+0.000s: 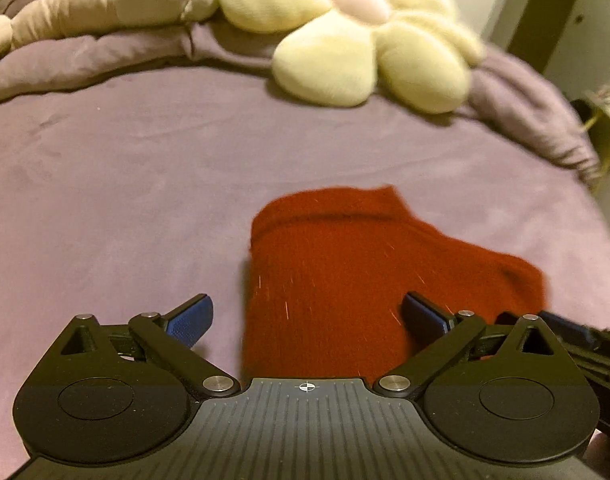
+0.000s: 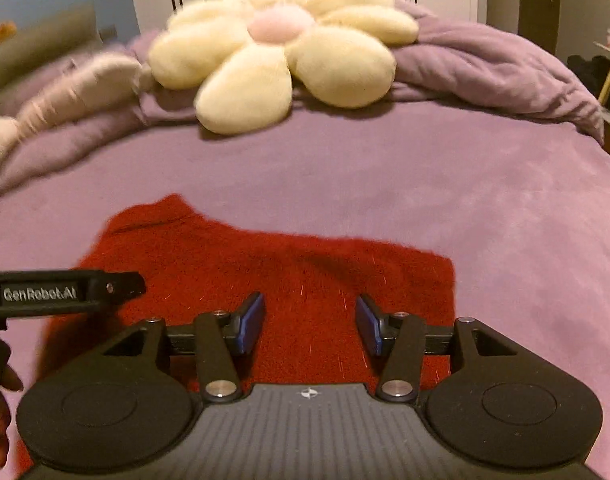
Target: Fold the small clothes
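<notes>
Red sock (image 1: pixel 325 280): being displayed flat on the purple bedspread (image 1: pixel 105 180), near its front edge. Left gripper (image 1: pixel 305 316) and right gripper (image 2: pixel 310 322): both being held spread wide above it, nothing gripped. Flower cushion (image 2: pixel 281 52): lying at the far edge.

Warm, dim indoor light fell on my views. Motion blur smeared the flower pillow (image 1: pixel 369 36) and red garment (image 1: pixel 345 280); fisheye bending curved the bed (image 2: pixel 465 208) at the edges.
</notes>
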A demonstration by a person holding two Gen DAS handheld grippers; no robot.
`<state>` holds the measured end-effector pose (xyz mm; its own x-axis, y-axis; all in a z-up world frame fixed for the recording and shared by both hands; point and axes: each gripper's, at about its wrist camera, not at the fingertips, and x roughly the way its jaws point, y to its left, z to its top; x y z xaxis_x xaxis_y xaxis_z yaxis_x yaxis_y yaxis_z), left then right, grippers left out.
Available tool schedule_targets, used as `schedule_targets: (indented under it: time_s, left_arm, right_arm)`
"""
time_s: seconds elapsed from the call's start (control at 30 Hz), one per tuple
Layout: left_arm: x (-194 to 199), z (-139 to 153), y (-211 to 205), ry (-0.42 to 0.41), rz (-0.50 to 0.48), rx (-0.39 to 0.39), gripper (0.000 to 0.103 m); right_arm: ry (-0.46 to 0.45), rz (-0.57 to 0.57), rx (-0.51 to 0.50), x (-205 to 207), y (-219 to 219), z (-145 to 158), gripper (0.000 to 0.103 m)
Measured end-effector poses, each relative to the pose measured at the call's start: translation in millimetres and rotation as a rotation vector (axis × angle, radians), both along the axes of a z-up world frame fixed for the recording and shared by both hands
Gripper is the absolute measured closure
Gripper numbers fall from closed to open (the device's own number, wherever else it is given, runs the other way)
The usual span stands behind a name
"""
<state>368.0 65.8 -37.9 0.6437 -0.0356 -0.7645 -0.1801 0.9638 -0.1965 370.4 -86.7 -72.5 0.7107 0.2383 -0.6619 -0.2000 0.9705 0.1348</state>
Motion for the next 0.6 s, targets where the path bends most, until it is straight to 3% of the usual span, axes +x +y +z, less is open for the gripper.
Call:
schedule_targets:
  time_s: [0.13, 0.27, 0.33, 0.37, 0.43, 0.5, 0.6]
  left_arm:
    - [-51, 3, -6, 0.001, -0.073, -0.058, 0.000]
    - [-62, -18, -8, 0.017, -0.036, -0.104, 0.000]
    - [-61, -20, -10, 0.013, -0.030, -0.087, 0.000]
    - [-59, -20, -12, 0.007, -0.039, -0.057, 0.000]
    - [-58, -20, -17, -0.003, -0.055, -0.009, 0.000]
    - [-63, -10, -17, 0.011, -0.040, -0.016, 0.000]
    - [-84, 11, -18, -0.009, -0.066, 0.011, 0.000]
  right_arm:
    - [-0.059, 0.043, 0.025, -74, -17, 6, 0.051]
    - [-0.045, 0.005, 0.011, -90, -20, -3, 0.047]
    - [-0.050, 0.003, -0.024, -85, -17, -8, 0.031]
    - [-0.048, 0.000, -0.039, -81, -16, -13, 0.028]
    - [-0.020, -0.010, 0.021, -69, -22, -23, 0.021]
    - [0.023, -0.041, 0.069, -65, -30, -20, 0.020]
    - [-0.026, -0.020, 0.061, -92, -33, 3, 0.022]
